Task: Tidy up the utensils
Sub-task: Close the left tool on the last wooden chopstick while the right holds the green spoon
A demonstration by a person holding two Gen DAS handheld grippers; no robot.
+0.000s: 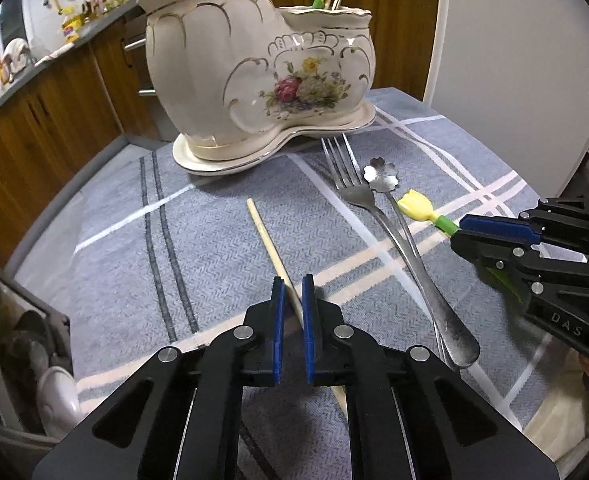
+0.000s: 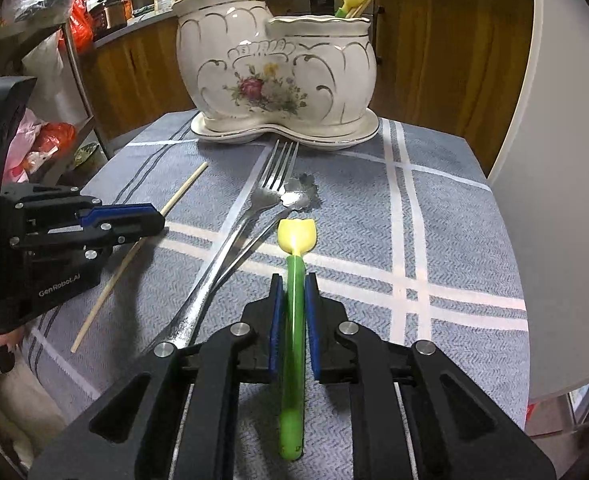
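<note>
A white floral ceramic utensil holder (image 1: pixel 254 76) stands at the table's far side, also in the right wrist view (image 2: pixel 278 76); chopsticks, a gold fork and a yellow tulip utensil stand in it. My left gripper (image 1: pixel 293 292) straddles a wooden chopstick (image 1: pixel 272 248) lying on the cloth, jaws narrowly apart around it. My right gripper (image 2: pixel 293 292) is closed around the green handle of a yellow tulip utensil (image 2: pixel 296 236). A steel fork (image 2: pixel 230 240) and a flower-bowl spoon (image 2: pixel 300 194) lie between the grippers.
The table has a blue-grey plaid cloth (image 1: pixel 214 240). Wooden cabinets (image 1: pixel 34 120) and a cluttered counter lie behind. A white panel (image 2: pixel 566 160) stands at the right. Bags sit on a rack (image 2: pixel 46 132) at the left.
</note>
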